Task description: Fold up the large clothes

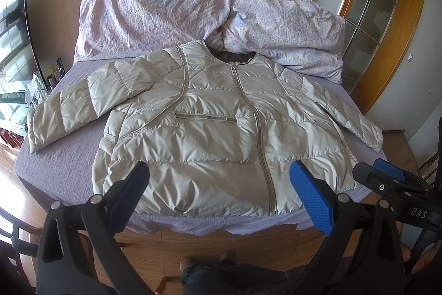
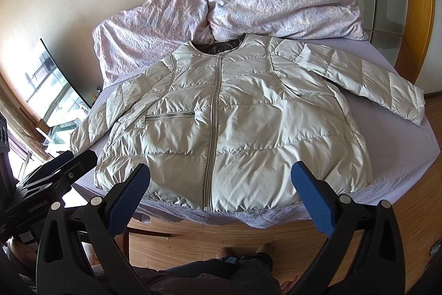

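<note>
A pale quilted jacket point(image 1: 210, 134) lies zipped and face up on a bed point(image 1: 69, 170), sleeves spread, collar toward the rumpled duvet point(image 1: 193, 10). The left gripper point(image 1: 221, 190) and right gripper point(image 2: 221, 190) hover near the hem, fingers released and holding nothing. The slick, puffy shell may slip from a shallow pinch, or spring open once folded.

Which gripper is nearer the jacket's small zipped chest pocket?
Left, probably. The left gripper hovers just below the pocket, while the right gripper sits further toward the other side of the main zipper.
</note>
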The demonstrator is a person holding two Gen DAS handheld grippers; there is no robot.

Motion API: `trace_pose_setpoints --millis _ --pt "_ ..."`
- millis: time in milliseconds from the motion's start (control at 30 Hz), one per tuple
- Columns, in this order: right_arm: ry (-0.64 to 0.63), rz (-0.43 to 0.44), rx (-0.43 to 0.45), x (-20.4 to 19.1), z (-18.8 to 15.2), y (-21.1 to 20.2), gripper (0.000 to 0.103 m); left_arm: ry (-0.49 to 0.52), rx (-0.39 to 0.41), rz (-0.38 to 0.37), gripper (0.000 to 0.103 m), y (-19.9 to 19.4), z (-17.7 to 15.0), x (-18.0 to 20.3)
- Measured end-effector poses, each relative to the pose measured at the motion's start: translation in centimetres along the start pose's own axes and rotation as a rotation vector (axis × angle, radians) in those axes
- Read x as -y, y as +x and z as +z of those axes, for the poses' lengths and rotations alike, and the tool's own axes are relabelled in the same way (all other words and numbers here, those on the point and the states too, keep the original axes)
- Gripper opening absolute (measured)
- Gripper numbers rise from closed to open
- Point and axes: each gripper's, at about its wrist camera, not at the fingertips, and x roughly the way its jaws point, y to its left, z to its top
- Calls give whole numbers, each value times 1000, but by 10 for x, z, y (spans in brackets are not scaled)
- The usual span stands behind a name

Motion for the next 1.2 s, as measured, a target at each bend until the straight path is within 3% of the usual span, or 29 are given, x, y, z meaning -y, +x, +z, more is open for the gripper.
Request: trace_pose_setpoints --millis 1200 --pt "1 2 0 3 6 7 102 1 1 2 101 0 0 0"
